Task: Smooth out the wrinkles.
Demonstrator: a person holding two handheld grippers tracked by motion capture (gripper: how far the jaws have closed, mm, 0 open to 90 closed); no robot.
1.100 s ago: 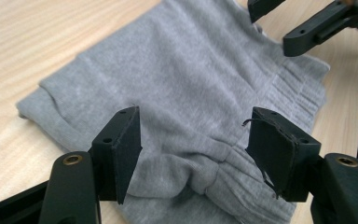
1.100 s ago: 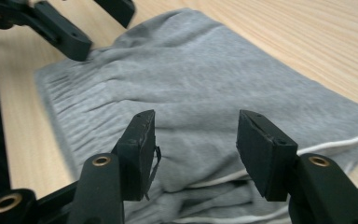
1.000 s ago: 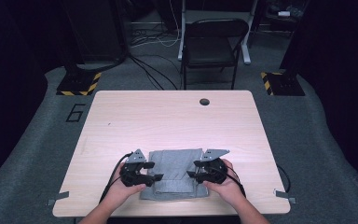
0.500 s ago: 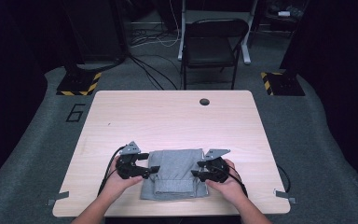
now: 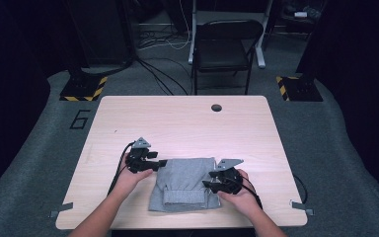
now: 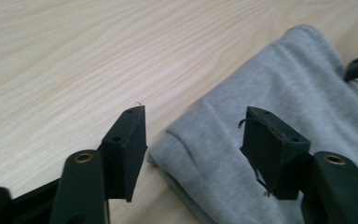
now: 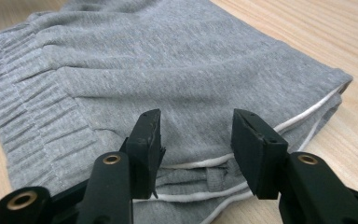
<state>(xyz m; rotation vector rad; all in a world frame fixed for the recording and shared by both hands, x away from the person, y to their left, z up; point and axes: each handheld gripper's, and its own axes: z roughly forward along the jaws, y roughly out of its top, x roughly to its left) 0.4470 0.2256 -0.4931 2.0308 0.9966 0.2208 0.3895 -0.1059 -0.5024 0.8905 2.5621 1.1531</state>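
folded grey garment (image 5: 181, 183) lies on the near half of the bench (image 5: 187, 123), between the two hands. looks like sweat shorts or similar: ribbed waistband and white piping show in the right gripper view (image 7: 168, 70). it's already a compact rectangle w/ a thicker fold along the near edge, so most of the folding seems done; prob one more fold or some tidying left, can't say which.

left gripper (image 5: 159, 163) sits at the garment's far-left corner. its fingers (image 6: 128, 144) have just been closing in but are released for now: they straddle the corner of the cloth w/o pressing it, one finger over bare wood, the other over the fabric. nothing grasped.

right gripper (image 5: 208, 185) is at the garment's right edge, low down. its fingers (image 7: 256, 149) stand apart over the cloth near the white trim, a plain gap between them, no pinch on the fabric, so released too.

so both ends are lined up for a grab, neither grip made yet.

around: rest of the bench is bare wood, a round cable hole (image 5: 216, 107) near the far edge, well apart from the work. past the bench a black folding chair (image 5: 227, 47), floor cables, two stands w/ yellow-black striped bases (image 5: 84, 89), a "6" marked on the floor at left. nothing stands in the way of either hand.
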